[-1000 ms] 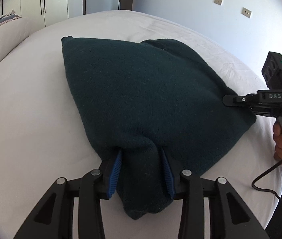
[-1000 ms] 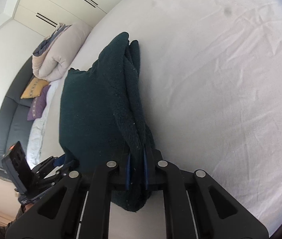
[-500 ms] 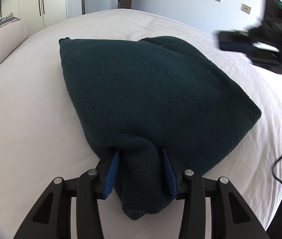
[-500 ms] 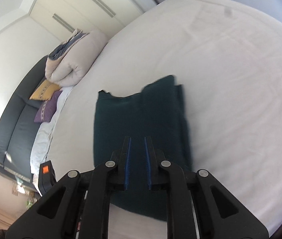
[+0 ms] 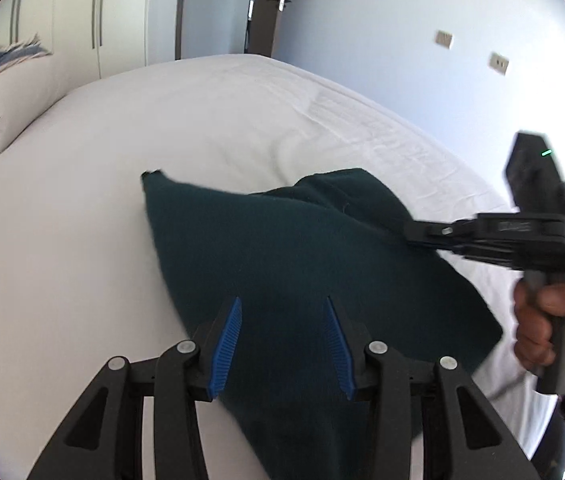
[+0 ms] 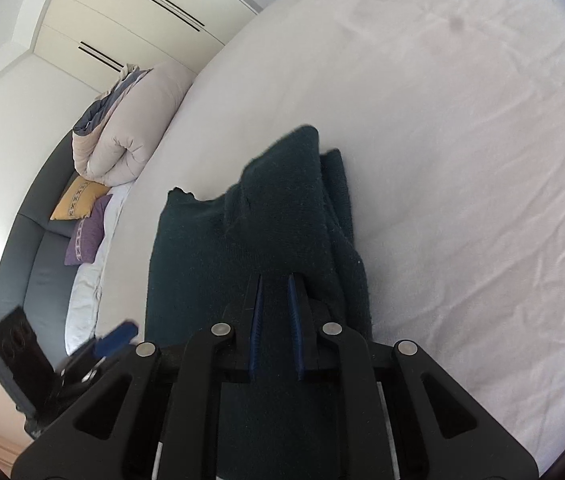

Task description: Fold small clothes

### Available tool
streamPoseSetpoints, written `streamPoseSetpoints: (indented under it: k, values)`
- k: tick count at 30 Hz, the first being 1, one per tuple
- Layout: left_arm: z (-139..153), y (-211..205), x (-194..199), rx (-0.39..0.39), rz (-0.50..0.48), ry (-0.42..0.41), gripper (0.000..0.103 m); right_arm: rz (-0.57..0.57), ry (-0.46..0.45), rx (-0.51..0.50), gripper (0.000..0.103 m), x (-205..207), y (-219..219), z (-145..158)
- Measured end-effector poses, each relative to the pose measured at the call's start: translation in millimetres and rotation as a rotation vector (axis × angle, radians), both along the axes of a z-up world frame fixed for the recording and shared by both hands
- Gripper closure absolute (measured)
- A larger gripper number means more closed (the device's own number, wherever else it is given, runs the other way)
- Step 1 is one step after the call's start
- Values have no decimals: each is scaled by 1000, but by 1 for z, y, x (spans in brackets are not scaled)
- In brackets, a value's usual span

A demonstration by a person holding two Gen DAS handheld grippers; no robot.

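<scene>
Left wrist view: dark green knit garment (image 5: 302, 264) lies partly folded mid-bed (image 5: 82, 220). Left gripper (image 5: 282, 344) jaws wide, empty, above the near corner. Right gripper (image 6: 275, 312) jaws narrow over the folded right edge; cannot tell whether any cloth is pinched. Risk: thick stacked layers may slip apart if only the top ply is caught. Soft mattress gives little backing, so the fold could skew.
</scene>
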State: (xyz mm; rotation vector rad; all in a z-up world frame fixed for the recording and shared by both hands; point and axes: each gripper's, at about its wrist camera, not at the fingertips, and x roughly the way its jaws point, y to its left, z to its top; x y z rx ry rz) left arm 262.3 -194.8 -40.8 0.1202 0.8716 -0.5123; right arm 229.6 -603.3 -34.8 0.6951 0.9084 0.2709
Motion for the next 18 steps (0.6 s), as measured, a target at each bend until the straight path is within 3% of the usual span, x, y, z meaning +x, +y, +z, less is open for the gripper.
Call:
streamPoseSetpoints:
  k: [3,6,9,13,16,18]
  values:
    - [-5,-11,22,-7,44,22,59,24,-37,42,91,4,5,13]
    - [-16,-17,38,-2,64,91,59,35,-15,-7,91,14,12,12]
    - [-20,-24,38,6,65,84,58,10,40,20,91,27,6,-13]
    - [-27,-28,39,-12,64,89,58,21,-3,75,92,28,-2,-31]
    - [-27,-23,39,-27,70,77,58,6,-4,62,92,20,0,-23]
    - [-24,-16,34,-56,77,65,58,15,-67,74,91,4,6,-8]
